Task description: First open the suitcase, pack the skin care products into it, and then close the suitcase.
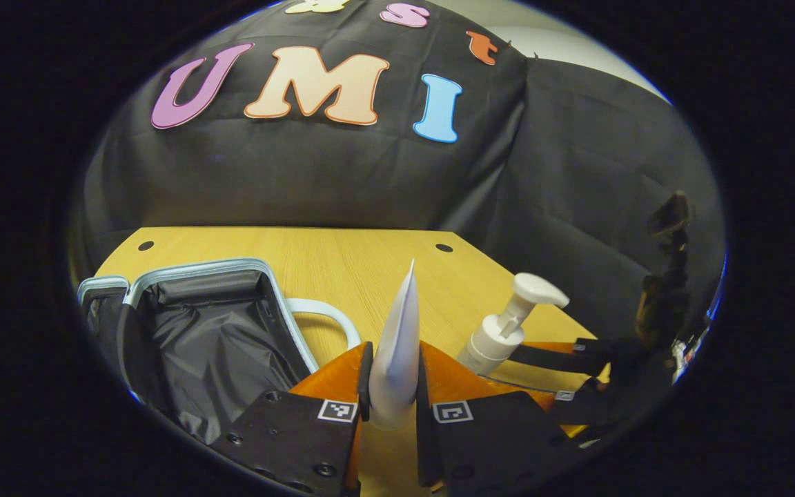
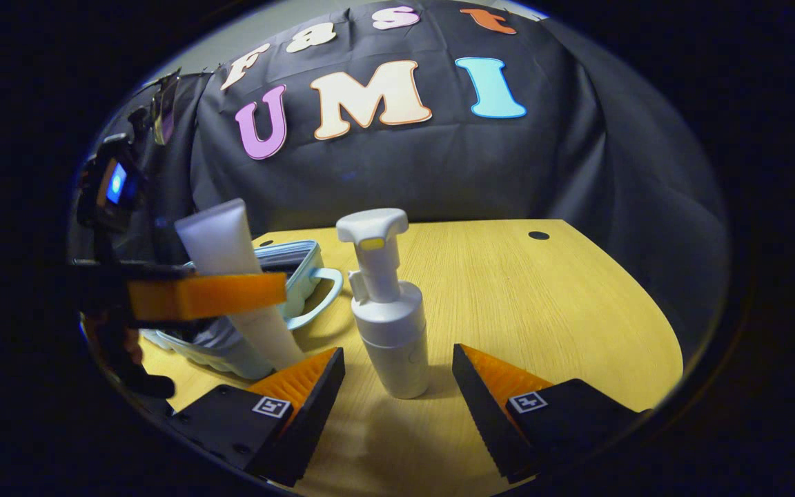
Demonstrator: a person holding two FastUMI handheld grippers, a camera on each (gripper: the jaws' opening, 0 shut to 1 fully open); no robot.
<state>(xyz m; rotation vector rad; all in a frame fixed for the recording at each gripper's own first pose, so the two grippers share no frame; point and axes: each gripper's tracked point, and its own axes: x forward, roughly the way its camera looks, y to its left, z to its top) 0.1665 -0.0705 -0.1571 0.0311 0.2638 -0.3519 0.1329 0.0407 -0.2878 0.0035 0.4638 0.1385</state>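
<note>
The left gripper [image 1: 393, 393] has its fingers pressed on both sides of a pale squeeze tube [image 1: 397, 352], which stands upright between them with its flat crimped end pointing up. In the right gripper view that tube [image 2: 221, 241] is held above the table [image 2: 563, 310], just in front of the suitcase [image 2: 294, 273]. In the left gripper view the suitcase [image 1: 211, 338] lies open on the table [image 1: 342, 262] to the left of the tube, its dark lining bare and its pale handle [image 1: 328, 317] turned toward the gripper.

The right gripper [image 2: 397, 376] has its fingers spread wide on either side of a white pump bottle [image 2: 387, 310], touching neither side. The bottle stands upright on the table, well to the right of the suitcase. In the left gripper view the pump bottle [image 1: 504, 331] stands just right of the tube.
</note>
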